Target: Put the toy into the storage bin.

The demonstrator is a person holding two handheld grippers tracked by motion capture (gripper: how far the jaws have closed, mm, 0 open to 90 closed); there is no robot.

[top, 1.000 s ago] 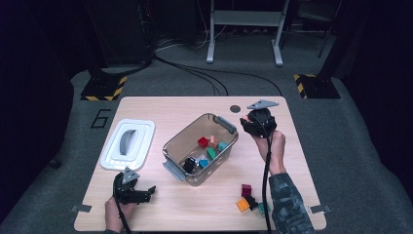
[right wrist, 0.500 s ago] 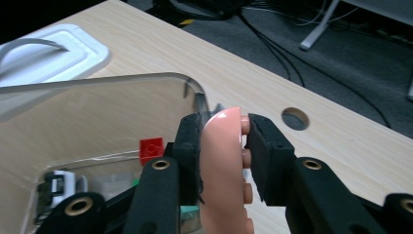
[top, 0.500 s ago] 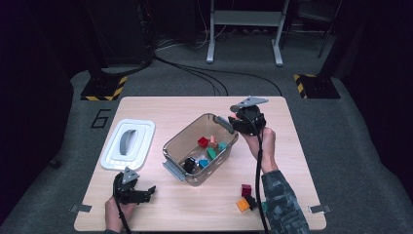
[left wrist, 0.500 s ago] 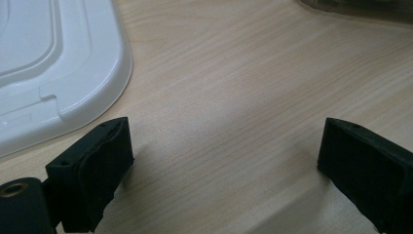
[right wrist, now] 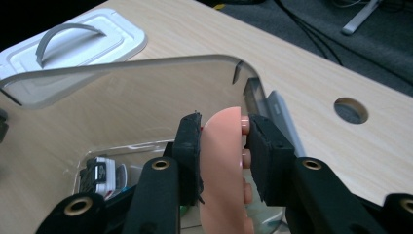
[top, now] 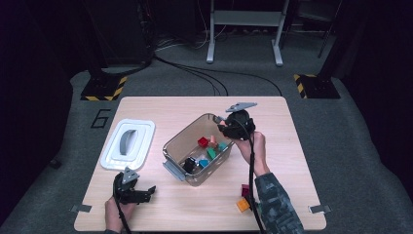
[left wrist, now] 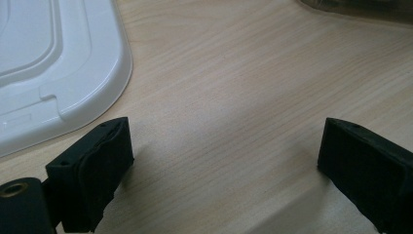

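Right tongs (right wrist: 223, 146) clamped on a pink, foot-shaped toy (right wrist: 221, 180), poised above the far end of the clear bin (top: 171, 146) at the bench (top: 292, 161) centre. Left tongs (left wrist: 234, 165), apart and empty, rest at the near left beside the white lid (left wrist: 53, 63). The toy appears light, smooth and rounded, hence likely slippery; a grip across its flat flanks seems most secure.

Bare wooden desk (top: 204, 204) lay open between the white plastic lid (top: 127, 144) and the clear plastic bin (top: 182, 139), whose walls blocked sideways passage.
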